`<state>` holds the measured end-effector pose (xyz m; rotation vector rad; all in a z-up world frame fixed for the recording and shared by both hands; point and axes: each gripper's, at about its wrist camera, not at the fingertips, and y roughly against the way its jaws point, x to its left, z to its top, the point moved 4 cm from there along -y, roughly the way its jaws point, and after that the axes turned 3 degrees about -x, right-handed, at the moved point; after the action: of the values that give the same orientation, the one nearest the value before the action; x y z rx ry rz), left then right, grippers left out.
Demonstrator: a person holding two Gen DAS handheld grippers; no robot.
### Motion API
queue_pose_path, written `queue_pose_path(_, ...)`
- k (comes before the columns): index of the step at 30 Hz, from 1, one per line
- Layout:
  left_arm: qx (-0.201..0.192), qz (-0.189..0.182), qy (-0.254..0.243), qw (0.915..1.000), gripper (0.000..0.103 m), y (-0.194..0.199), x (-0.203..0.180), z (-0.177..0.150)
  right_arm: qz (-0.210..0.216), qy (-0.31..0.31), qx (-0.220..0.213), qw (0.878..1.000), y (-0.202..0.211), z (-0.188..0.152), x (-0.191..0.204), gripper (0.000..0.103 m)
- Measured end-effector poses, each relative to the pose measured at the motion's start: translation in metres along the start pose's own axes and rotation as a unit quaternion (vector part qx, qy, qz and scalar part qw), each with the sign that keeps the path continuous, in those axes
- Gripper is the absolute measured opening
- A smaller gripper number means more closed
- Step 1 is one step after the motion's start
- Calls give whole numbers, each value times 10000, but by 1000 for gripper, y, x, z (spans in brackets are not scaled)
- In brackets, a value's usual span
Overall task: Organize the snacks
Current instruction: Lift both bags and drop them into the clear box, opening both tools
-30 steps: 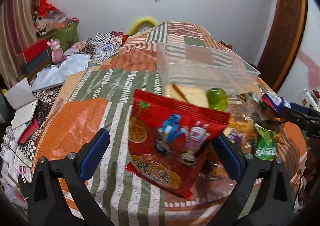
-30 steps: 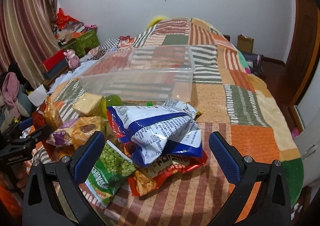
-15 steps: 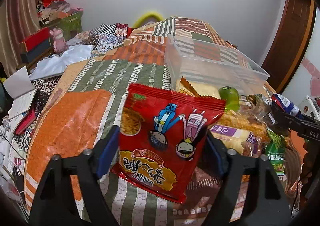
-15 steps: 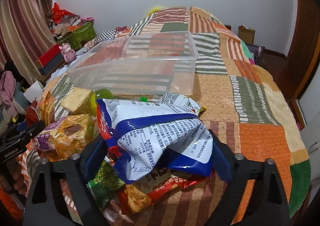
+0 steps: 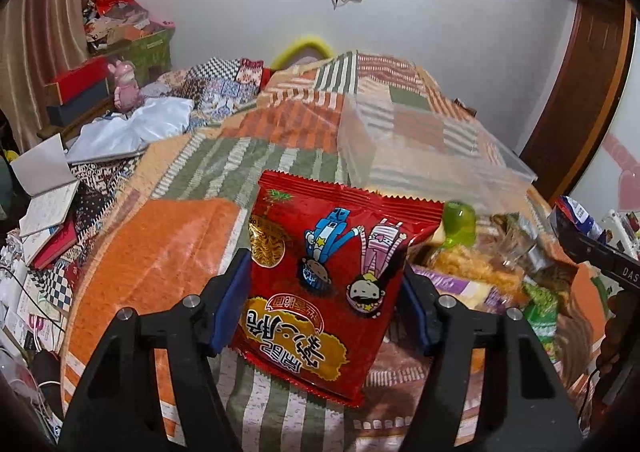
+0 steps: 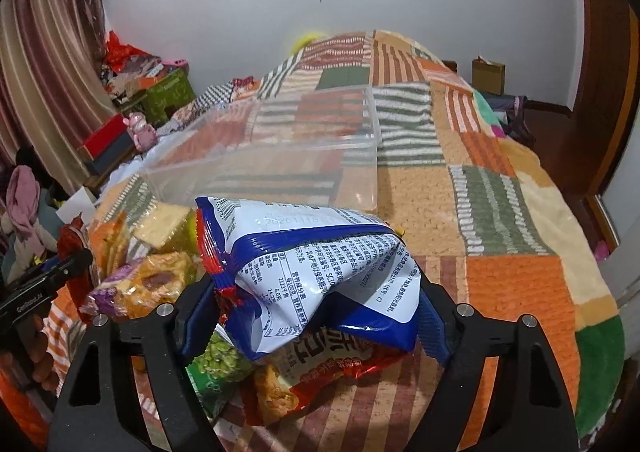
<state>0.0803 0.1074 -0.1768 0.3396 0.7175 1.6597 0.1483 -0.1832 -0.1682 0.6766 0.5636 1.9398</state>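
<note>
The left gripper (image 5: 326,304), jaws just closing, clamps a red noodle-snack bag (image 5: 328,284) printed with two cartoon figures. The right gripper (image 6: 310,316), also closing, pinches a blue-and-white bag (image 6: 316,272) showing small nutrition print. At twelve o'clock on the bed (image 6: 520,284), the clear plastic bin (image 6: 280,155) holds no snacks.

The red snack bag (image 5: 328,284) is glossy plastic film with a zigzag-cut top edge; the blue and white bag (image 6: 316,272) is the same shiny film, creased; the storage box (image 6: 280,155) is clear smooth plastic; the bed cover (image 6: 500,284) is rough, woolly patchwork cloth; the gripper fingers (image 5: 230,308) look like matt blue pads on matt black plastic arms with small metal bolts; the door frame (image 5: 580,91) is polished brown wood.
</note>
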Motion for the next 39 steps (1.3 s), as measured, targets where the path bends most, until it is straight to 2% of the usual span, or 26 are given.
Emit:
queue_pose_path(7, -396, -123, -50, 9991, 66, 16, -9, 29, 69, 89, -324, 9994, 17, 19, 5, 80)
queue_pose_path(13, -788, -298, -301, 9960, 66, 24, -31, 68, 97, 185, -595, 9980, 23, 44, 8, 80)
queue_pose_path(18, -935, -474, -390, 9937, 66, 22, -47, 93, 112, 307, -782, 9964, 22, 64, 13, 80)
queue_pose_path(28, -821, -670, -543, 9929, 66, -13, -73, 125, 160, 316, -910, 9952, -8, 100, 20, 80)
queue_pose_path(33, -576, -783, -508, 9940, 66, -45, -78, 140, 153, 370, -797, 9960, -28, 111, 19, 80)
queue_pose_path(39, -156, -754, -549, 9955, 66, -90, -85, 146, 141, 449, -554, 9974, -58, 117, 19, 80)
